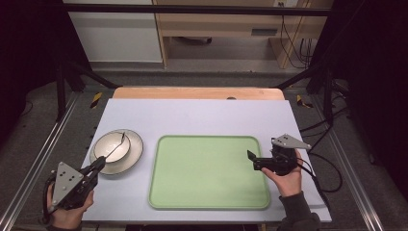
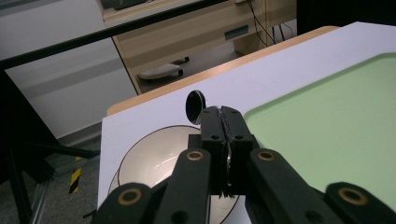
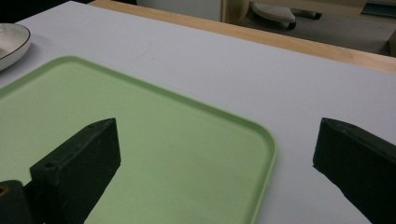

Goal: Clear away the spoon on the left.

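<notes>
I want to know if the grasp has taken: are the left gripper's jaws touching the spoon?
Touching. In the left gripper view the left gripper has its jaws shut on the spoon handle.

a bowl (image 1: 112,147) sits on a plate (image 1: 133,153), left of the tray (image 1: 210,202), all on the table (image 1: 202,111).

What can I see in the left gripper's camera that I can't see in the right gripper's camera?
Left gripper view: the left gripper, its jaws shut on a spoon above a bowl. Right gripper view: the right gripper, jaws wide open and holding nothing, over the near corner of the tray. Both share the green tray, the pale tabletop and a cream plate.
</notes>
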`<state>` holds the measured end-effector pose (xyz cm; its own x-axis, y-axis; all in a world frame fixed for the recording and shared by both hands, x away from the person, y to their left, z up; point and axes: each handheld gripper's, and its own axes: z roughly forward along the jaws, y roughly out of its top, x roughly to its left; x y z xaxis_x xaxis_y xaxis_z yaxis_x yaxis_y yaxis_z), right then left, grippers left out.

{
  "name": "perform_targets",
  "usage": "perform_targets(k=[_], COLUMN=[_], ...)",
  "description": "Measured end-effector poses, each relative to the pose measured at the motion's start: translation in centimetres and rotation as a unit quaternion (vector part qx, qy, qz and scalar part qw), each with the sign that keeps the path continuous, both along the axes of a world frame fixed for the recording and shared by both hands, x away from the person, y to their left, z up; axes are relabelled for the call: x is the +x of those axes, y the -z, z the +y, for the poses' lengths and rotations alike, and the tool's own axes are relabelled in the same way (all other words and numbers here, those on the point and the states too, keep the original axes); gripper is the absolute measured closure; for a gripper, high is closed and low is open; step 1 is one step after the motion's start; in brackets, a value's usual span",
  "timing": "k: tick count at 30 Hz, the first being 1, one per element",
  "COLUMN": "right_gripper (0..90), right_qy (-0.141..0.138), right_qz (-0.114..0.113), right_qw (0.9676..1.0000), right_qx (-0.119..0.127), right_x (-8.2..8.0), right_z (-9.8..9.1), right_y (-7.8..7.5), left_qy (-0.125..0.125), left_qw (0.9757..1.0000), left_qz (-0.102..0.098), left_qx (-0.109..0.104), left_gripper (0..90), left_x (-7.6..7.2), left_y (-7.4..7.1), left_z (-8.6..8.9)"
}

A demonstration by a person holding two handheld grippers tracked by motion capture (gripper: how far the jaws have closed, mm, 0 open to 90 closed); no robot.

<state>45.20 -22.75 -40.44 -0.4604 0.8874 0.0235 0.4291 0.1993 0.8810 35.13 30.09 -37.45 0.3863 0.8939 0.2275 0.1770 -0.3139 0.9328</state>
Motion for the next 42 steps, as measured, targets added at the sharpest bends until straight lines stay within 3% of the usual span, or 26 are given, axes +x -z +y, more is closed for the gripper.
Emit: perform_targets(k=[20, 25, 34, 42], right_gripper=[1.1, 1.1, 1.1, 1.1], right_qy=[0.0, 0.0, 0.0, 0.0], right_qz=[-0.002, -0.001, -0.002, -0.002], right_qw=[1.0, 1.0, 1.0, 1.0], right_qx=[0.001, 0.003, 0.003, 0.001], right_x=[-0.1, -0.1, -0.1, -0.1], right_z=[0.0, 0.0, 0.0, -0.1], right_y=[-0.2, -0.2, -0.2, -0.3], left_qy=[0.031, 0.053, 0.075, 0.083], left_qw=[0.9993, 0.998, 0.9963, 0.9942], left_qz=[0.001, 0.002, 0.007, 0.018], left_qx=[0.021, 0.036, 0.043, 0.066], left_gripper=[88.8, 88.8, 88.8, 88.8], left_x=[1.0, 1.8, 2.9, 3.5], left_y=[-0.4, -0.6, -0.7, 0.0], left_z=[-2.4, -4.1, -6.2, -7.6])
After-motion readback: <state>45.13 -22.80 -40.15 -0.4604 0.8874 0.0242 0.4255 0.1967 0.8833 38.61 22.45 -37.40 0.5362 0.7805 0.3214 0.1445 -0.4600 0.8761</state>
